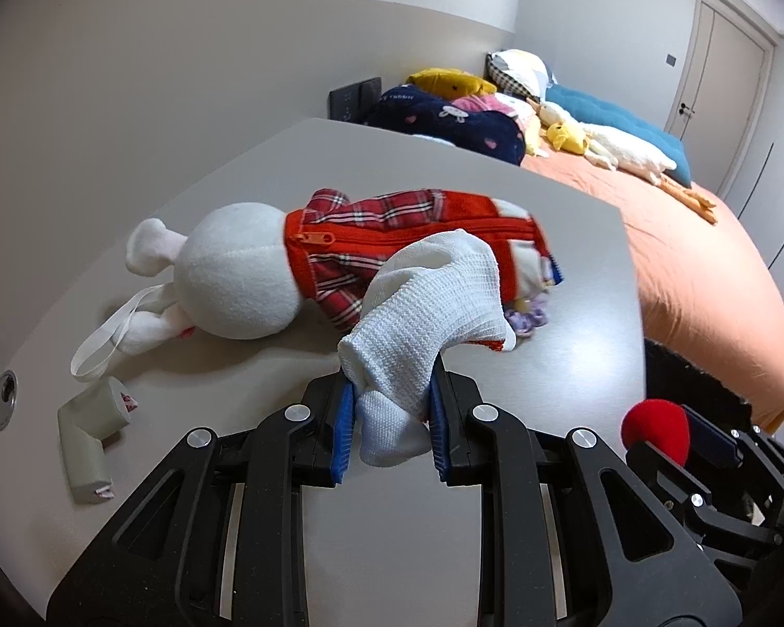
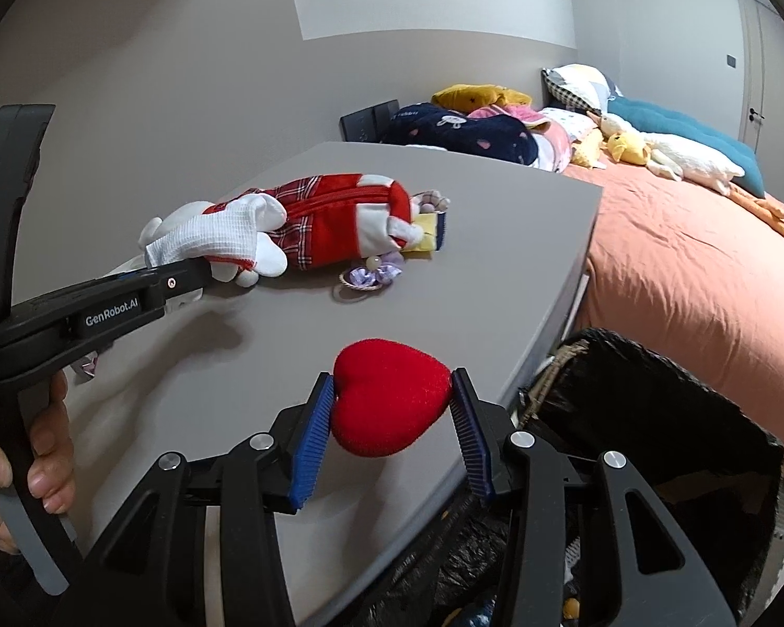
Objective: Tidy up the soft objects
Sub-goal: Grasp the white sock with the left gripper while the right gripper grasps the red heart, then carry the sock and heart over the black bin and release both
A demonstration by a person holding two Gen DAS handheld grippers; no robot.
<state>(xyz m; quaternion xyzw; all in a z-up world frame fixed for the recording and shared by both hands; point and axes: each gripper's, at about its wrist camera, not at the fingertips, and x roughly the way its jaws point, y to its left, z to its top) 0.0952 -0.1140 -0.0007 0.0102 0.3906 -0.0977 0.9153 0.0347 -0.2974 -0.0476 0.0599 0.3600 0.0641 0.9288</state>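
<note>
My left gripper [image 1: 392, 407] is shut on a white knit cloth [image 1: 428, 303], which drapes forward over a plush rabbit [image 1: 235, 271] in a red plaid outfit with an orange zipper. The rabbit lies on its side on the grey table [image 1: 549, 313]. In the right wrist view the left gripper [image 2: 183, 274] enters from the left with the white cloth [image 2: 209, 235] in it, a hand [image 2: 42, 449] on its handle. My right gripper [image 2: 392, 392] is shut on a red plush heart [image 2: 389, 402], held just above the table's near right edge. The heart [image 1: 656, 428] also shows in the left wrist view.
A purple hair tie [image 2: 371, 277] and a yellow item [image 2: 428, 232] lie by the rabbit's feet. Two grey tape rolls [image 1: 91, 433] sit at the left. A black-lined basket [image 2: 653, 418] stands below the table's right edge. Behind is an orange bed [image 2: 679, 271] with several plush toys and pillows.
</note>
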